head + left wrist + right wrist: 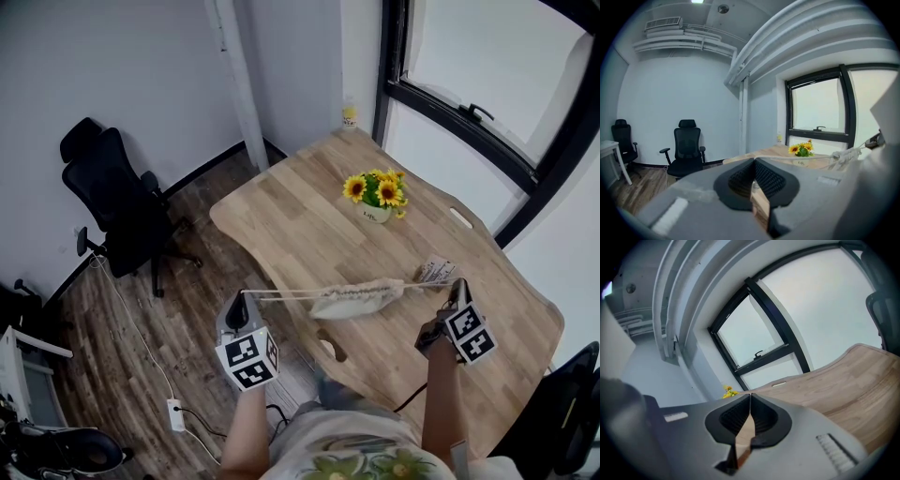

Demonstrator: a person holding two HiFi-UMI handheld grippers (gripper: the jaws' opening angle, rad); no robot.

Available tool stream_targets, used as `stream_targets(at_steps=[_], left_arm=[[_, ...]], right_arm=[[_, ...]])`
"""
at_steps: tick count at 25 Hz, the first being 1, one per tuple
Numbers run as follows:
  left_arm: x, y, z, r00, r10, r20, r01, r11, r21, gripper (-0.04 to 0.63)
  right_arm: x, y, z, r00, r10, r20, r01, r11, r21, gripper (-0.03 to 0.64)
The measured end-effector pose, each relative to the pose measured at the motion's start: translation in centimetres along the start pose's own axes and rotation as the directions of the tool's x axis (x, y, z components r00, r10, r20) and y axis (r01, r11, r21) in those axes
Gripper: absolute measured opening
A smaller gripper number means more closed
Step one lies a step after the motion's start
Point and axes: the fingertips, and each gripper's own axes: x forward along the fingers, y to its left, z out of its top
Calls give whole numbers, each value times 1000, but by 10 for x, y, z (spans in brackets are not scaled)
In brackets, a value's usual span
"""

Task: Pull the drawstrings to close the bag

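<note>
Drawstring bag [357, 299], cream and gathered at its mouth, is hanging slack like a hammock over the near edge of a wooden table [309, 225], strung between two handheld grippers. The left gripper [244, 300] is reaching in from beyond the table's edge, its jaws pressing fully together on the left drawstring [281, 294], which is running taut and nearly level to the bag. In the left gripper view the same cord [795, 157] is leaving the closed jaw tips [753, 160] and stretching right toward the bunched fabric [843, 154]. The right gripper [458, 283] is holding the right drawstring [427, 284] at the bag's other end, beside a small white tag [436, 271]. In its own view the right gripper's jaws [750, 394] are meeting at the tips, though the cord is not showing there. A pot of sunflowers [377, 194] is standing farther back on the table, well apart from the bag, and a black office chair [117, 202] is sitting on the floor by the wall.
</note>
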Motion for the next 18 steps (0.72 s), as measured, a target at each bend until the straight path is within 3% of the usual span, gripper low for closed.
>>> stream_targets(at_steps=[5, 11, 18], left_arm=[[2, 10, -15, 999, 13, -44, -16, 997, -71, 6], [1, 22, -23, 998, 44, -52, -48, 996, -78, 6], [3, 35, -20, 998, 49, -47, -53, 994, -97, 8]], right_arm=[[5, -3, 4, 1000, -13, 20, 12, 999, 35, 8], [6, -11, 12, 999, -18, 43, 17, 1000, 20, 8], [8, -21, 18, 998, -27, 60, 23, 997, 68, 8]])
